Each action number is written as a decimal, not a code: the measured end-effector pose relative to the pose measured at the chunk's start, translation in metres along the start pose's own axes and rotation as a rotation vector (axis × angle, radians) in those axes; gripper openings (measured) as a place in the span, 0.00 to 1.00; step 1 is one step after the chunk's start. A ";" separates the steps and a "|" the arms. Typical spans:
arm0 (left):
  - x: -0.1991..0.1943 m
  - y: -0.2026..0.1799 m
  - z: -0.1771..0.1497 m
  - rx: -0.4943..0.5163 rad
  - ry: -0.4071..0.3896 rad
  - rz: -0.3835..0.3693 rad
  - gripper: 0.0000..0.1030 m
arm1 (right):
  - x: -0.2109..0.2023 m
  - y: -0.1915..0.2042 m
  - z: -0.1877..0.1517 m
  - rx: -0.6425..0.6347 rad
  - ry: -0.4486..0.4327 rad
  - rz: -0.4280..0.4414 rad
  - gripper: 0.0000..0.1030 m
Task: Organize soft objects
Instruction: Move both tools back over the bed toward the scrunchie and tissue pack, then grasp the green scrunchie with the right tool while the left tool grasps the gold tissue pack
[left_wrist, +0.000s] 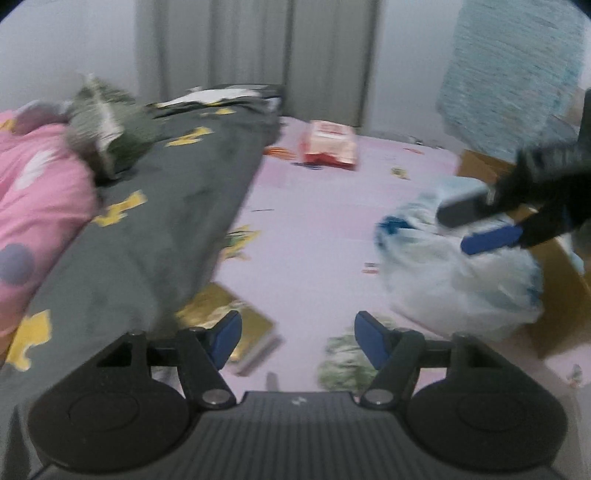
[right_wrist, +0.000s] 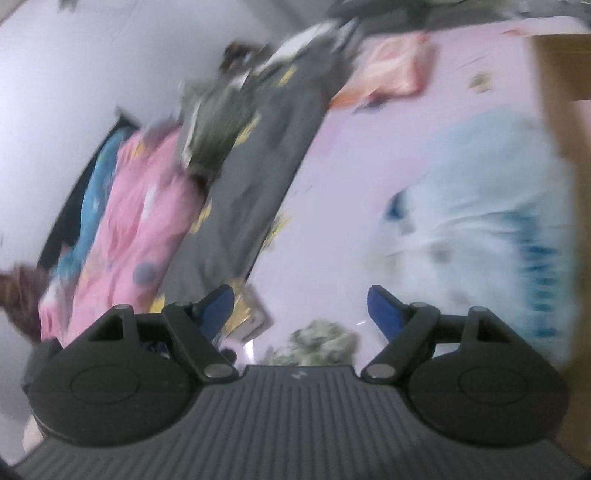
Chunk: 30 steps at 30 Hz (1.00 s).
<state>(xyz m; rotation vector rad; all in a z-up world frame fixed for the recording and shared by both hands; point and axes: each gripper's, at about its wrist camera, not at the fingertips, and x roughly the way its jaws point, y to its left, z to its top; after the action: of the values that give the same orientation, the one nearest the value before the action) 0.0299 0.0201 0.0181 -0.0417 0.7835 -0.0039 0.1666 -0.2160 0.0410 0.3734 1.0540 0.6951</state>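
Bag blurred, cut by box.

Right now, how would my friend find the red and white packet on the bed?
Start with the bed's pink sheet. Look to the far end, near the grey curtain, just right of the dark grey blanket with yellow shapes. The packet lies there alone, the only red and white thing; the plastic bag nearer by is pale and see-through.
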 end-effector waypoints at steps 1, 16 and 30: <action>0.001 0.007 0.001 -0.019 0.002 0.022 0.67 | 0.013 0.007 0.000 -0.036 0.026 -0.009 0.77; 0.062 0.042 0.011 -0.162 0.156 0.033 0.74 | 0.111 0.036 -0.048 -0.387 0.297 -0.193 0.79; 0.095 0.018 0.019 -0.001 0.135 0.050 0.72 | 0.124 0.029 -0.062 -0.431 0.235 -0.236 0.74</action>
<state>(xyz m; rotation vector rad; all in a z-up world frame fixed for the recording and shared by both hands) 0.1099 0.0374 -0.0361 -0.0233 0.9190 0.0417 0.1405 -0.1126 -0.0523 -0.2067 1.1132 0.7415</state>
